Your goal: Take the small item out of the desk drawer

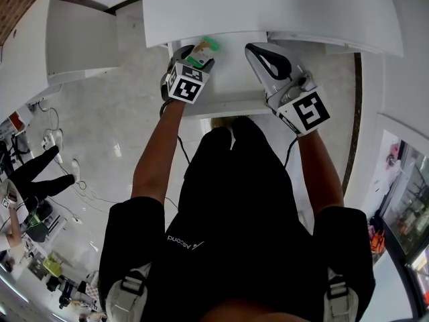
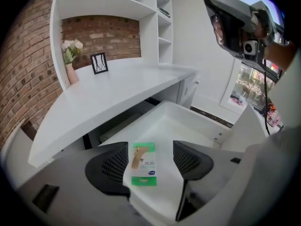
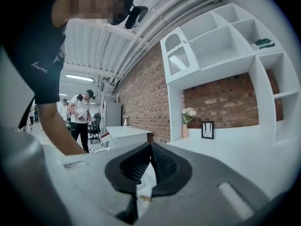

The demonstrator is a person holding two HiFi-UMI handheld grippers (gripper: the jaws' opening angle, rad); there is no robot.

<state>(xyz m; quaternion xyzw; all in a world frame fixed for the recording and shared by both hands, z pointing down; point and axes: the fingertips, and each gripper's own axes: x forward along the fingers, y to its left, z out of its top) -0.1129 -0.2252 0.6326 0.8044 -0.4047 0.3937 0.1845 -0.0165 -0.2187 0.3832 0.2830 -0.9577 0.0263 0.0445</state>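
A small green-and-white packet point(image 2: 142, 165) with a plaster printed on it sits between the jaws of my left gripper point(image 2: 150, 149), over the white open drawer point(image 2: 188, 121). The jaws stand apart: the packet's left edge is close to the left pad point(image 2: 113, 166), and a gap separates it from the right pad point(image 2: 188, 160). In the head view the packet point(image 1: 206, 46) shows just past the left gripper point(image 1: 196, 58), at the drawer's point(image 1: 234, 86) far left under the desk's edge. My right gripper point(image 1: 255, 49) hovers over the drawer's right side, shut point(image 3: 149, 154) and empty.
The white desk top point(image 1: 268, 5) overhangs the drawer. On it stand a vase of flowers point(image 2: 70, 55) and a small picture frame point(image 2: 99, 62), with shelves point(image 2: 162, 13) and a brick wall behind. Cables and clutter point(image 1: 47, 139) lie on the floor to the left. A person point(image 3: 82, 117) stands far off.
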